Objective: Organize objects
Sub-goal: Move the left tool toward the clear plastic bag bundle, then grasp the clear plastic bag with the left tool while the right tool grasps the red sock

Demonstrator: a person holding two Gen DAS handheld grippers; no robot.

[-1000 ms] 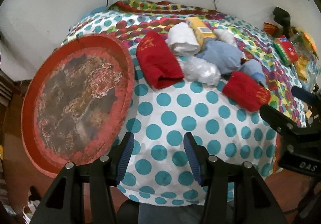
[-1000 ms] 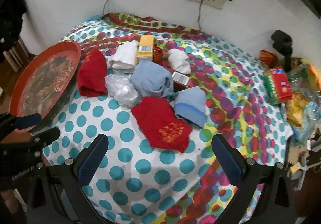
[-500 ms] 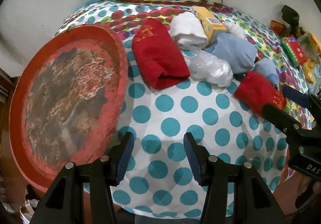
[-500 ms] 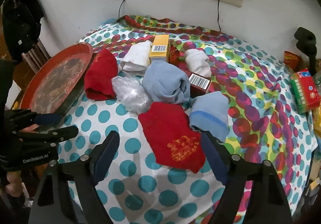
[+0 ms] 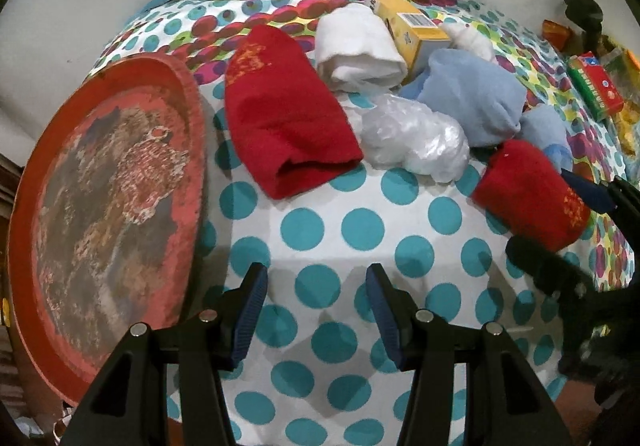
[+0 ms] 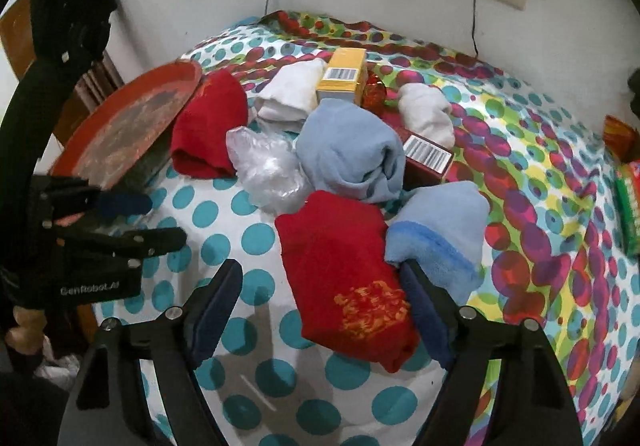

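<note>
Right tongs (image 6: 320, 304): open wide, empty, straddling the near end of the red towel (image 6: 348, 282); one finger close beside the pale blue towel (image 6: 440, 238).
Towel axis: runs away from the right tongs toward the pile, roughly in line with the fingers.
Left tongs (image 5: 316, 310): open, empty, over bare dotted bed cover (image 5: 360, 226), well short of the other red towel (image 5: 288, 114).
Nearer hand: right, by judgement; closing there should catch cloth.
Tray (image 5: 104, 206): left edge of the bed, nothing on it.
</note>
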